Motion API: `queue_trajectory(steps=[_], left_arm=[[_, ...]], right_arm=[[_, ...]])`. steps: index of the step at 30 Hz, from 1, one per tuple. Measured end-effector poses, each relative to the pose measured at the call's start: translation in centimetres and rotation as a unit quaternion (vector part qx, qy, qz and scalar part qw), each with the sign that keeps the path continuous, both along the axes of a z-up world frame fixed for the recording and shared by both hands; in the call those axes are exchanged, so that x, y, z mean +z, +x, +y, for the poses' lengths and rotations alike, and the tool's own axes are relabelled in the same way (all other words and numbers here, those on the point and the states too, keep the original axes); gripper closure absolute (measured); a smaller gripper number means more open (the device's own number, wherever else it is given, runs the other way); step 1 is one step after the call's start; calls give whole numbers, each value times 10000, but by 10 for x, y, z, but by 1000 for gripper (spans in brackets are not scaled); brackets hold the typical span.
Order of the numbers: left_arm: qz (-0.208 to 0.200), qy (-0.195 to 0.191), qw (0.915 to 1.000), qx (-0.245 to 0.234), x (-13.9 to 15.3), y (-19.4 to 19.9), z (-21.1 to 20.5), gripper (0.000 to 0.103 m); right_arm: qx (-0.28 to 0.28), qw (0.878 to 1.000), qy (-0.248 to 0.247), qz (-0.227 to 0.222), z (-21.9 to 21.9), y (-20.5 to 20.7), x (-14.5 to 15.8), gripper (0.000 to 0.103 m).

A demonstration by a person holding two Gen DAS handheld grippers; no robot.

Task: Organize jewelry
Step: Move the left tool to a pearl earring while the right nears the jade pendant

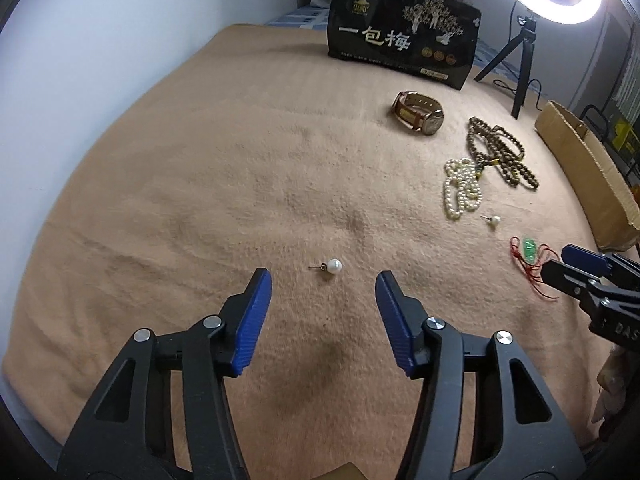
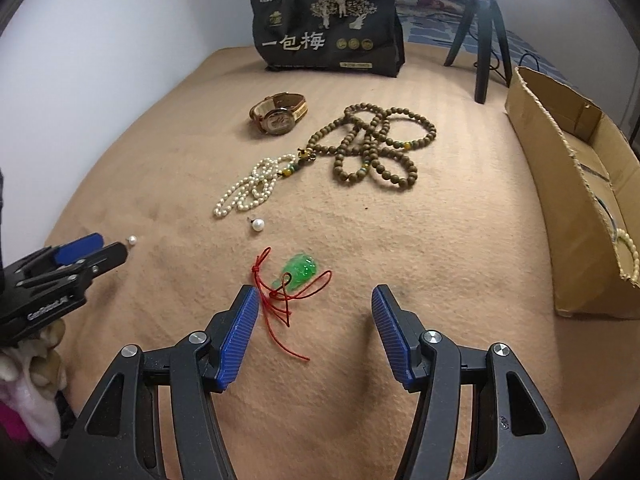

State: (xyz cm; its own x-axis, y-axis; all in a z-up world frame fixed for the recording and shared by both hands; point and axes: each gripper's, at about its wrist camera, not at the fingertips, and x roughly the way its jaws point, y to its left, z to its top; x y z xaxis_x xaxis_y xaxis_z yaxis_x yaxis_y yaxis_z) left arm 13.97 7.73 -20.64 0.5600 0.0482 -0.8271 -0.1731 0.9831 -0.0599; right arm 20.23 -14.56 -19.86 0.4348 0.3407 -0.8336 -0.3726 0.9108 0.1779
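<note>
Both my grippers, left (image 1: 323,280) and right (image 2: 312,294), stand half open and empty; the pearl stud earring (image 1: 333,266) may roll or sink into the blanket (image 1: 200,200) if I pinch off-centre.

A pearl stud (image 1: 333,267) lies just ahead of the left gripper (image 1: 323,280); a corded pendant (image 2: 300,270) ahead of the right gripper (image 2: 314,296), a cardboard box (image 2: 576,184) to its right.
</note>
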Motion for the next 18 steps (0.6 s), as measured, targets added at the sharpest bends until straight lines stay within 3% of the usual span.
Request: queue_trajectory(steps=[4, 6, 10, 15, 18], left_arm=[[37, -22, 9999, 109, -8, 5, 5, 48], [56, -26, 9999, 124, -10, 7, 8, 56], [80, 73, 9999, 89, -13, 10, 7, 58], [63, 181, 9998, -4, -14, 12, 3, 71], [62, 213, 9998, -13, -14, 12, 2, 80]], right_arm=[[18, 10000, 10, -10, 2, 2, -3, 45], [60, 10000, 24, -10, 5, 3, -5, 45], [163, 9999, -42, -30, 13, 5, -11, 45], [259, 9994, -219, -105, 20, 5, -15, 45], [308, 9989, -333, -156, 22, 4, -16, 57]])
